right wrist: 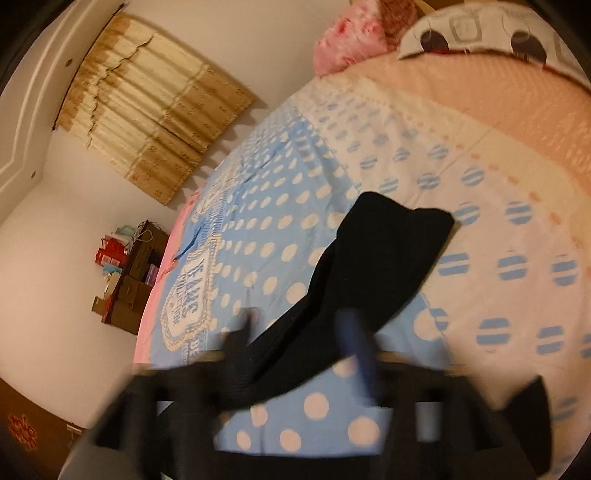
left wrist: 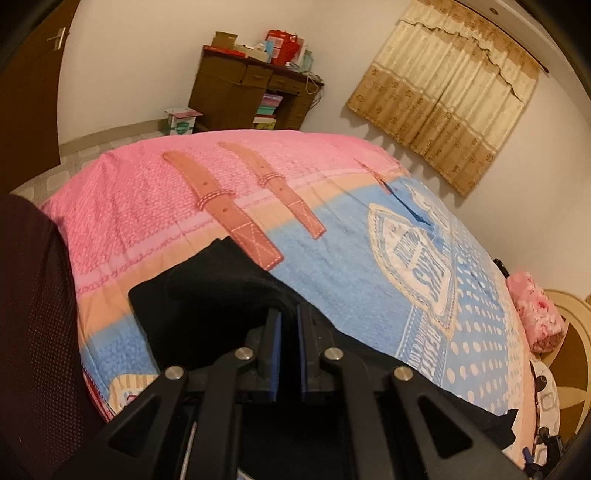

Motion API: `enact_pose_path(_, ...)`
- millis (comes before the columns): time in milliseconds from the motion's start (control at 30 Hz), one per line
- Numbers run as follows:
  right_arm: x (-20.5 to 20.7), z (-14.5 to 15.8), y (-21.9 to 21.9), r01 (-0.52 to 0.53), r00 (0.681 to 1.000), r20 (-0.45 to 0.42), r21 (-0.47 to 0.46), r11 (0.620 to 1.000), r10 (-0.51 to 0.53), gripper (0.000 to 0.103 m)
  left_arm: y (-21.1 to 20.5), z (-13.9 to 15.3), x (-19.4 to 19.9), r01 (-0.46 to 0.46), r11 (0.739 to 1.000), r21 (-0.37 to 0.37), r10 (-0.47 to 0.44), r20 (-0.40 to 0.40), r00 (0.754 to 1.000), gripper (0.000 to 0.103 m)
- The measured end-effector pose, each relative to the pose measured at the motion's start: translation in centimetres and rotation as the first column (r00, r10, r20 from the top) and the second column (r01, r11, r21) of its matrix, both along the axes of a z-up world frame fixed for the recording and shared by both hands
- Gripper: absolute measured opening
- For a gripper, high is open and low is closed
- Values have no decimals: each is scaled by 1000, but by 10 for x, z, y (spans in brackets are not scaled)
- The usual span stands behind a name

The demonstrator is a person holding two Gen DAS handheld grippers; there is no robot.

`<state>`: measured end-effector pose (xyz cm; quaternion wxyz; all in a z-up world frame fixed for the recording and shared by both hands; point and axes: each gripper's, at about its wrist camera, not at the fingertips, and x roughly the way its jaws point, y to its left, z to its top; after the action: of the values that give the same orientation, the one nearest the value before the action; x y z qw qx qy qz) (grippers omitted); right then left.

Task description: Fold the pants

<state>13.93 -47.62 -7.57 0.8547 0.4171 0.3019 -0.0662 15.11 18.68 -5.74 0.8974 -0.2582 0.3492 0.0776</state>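
The black pants (left wrist: 207, 291) lie on the patterned bed cover (left wrist: 351, 243), and one bunched part rises off the bed into my left gripper (left wrist: 290, 325), which is shut on that fabric. In the blurred right wrist view, a long stretch of the pants (right wrist: 384, 251) lies flat across the dotted part of the cover (right wrist: 498, 206). My right gripper (right wrist: 301, 325) hovers over its near end with the jaws wide apart. The cloth shows in the gap, but neither pad presses on it. Another black piece (right wrist: 532, 410) lies at the lower right.
A pink flowered pillow (left wrist: 535, 314) and a white cartoon pillow (right wrist: 480, 33) sit at the head of the bed. A wooden desk (left wrist: 240, 92) piled with boxes stands against the far wall beside a curtain (left wrist: 450, 107). Dark mesh fabric (left wrist: 33, 314) fills the left edge.
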Motion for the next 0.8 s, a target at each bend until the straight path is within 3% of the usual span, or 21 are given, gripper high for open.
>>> enact_pose_path(133, 41, -11, 3, -21, 998, -54, -34, 999, 19, 77, 3, -6, -1, -14, 1000, 11, 14, -11, 1000, 9)
enact_pose_path(200, 73, -19, 7, -44, 987, -157, -89, 995, 30, 77, 5, -9, 0, -24, 1000, 12, 24, -20, 1000, 9)
enact_pose_path(267, 96, -26, 8, -53, 978, -206, -111, 992, 30, 77, 7, -12, 1, -44, 999, 23, 45, -26, 999, 9)
enact_pose_path(400, 144, -42, 18, -75, 937, -350, -251, 965, -18, 77, 13, -11, 5, -68, 995, 75, 70, -31, 997, 9)
enact_pose_path(467, 160, -57, 17, -82, 886, -458, -299, 951, -67, 76, 16, -15, 9, -60, 996, 71, 64, -50, 997, 9)
enact_pose_path(533, 164, -70, 13, -76, 856, -510, -294, 953, -89, 57, 19, -16, 9, -63, 996, 70, 67, -54, 996, 9)
enact_pose_path(567, 163, -68, 12, -72, 860, -499, -320, 945, -104, 51, 21, -17, 9, -66, 995, 70, 70, -55, 996, 9)
enact_pose_path(633, 158, -64, 10, -88, 875, -475, -336, 938, -89, 16, 23, -18, 7, -50, 997, 58, 53, -56, 997, 9)
enact_pose_path(733, 138, -52, 2, -69, 920, -387, -298, 952, -54, 9, 21, -17, 3, -17, 995, 96, 24, -67, 997, 11)
enact_pose_path(800, 117, -34, -1, -50, 961, -274, -294, 954, -35, 9, 18, -18, -1, -10, 991, 135, 21, -75, 997, 20)
